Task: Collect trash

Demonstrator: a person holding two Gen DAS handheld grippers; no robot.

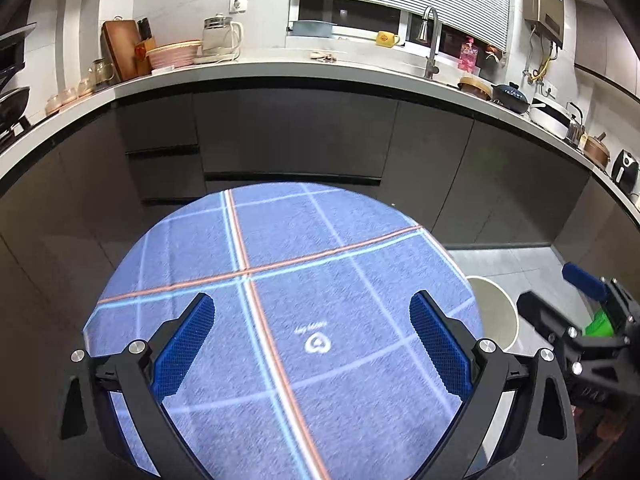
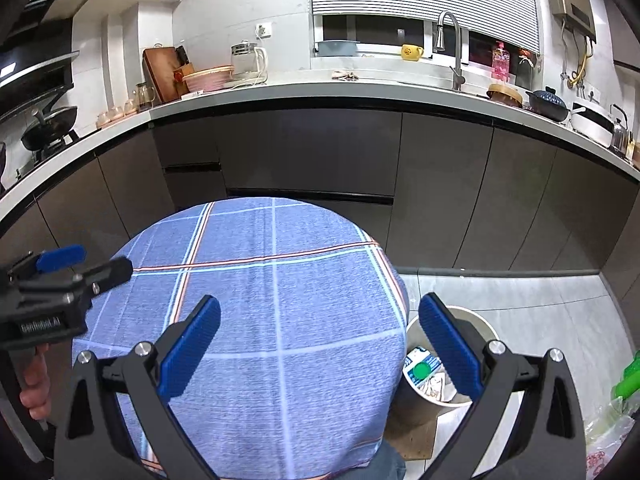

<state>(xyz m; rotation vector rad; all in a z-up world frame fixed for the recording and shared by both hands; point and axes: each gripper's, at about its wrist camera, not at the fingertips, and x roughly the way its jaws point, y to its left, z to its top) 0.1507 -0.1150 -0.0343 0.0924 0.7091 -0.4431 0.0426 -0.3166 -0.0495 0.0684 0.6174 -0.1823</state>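
2 grippers hover over the round table (image 1: 280, 248) with its blue plaid cloth, and both stand spread wide with nothing between their blue pads. From its own camera the left gripper (image 1: 312, 332) sits above the middle of the cloth; the right gripper (image 2: 320, 332) straddles the table's right edge, with 1 finger above the cloth and the other above the white bin (image 2: 490, 326) on the floor just beside the table. No trash shows on the cloth in either view. Inside the bin lie a carton with a green cap (image 2: 421, 365) and some crumpled paper (image 2: 436, 386), so the collected trash appears to be in already. I judge the task to be at or near its end, with the drop step done. Any next move calls for a look around for leftovers, perhaps at the plastic bag (image 2: 608, 432) on the floor at far right, whose contents I cannot make out
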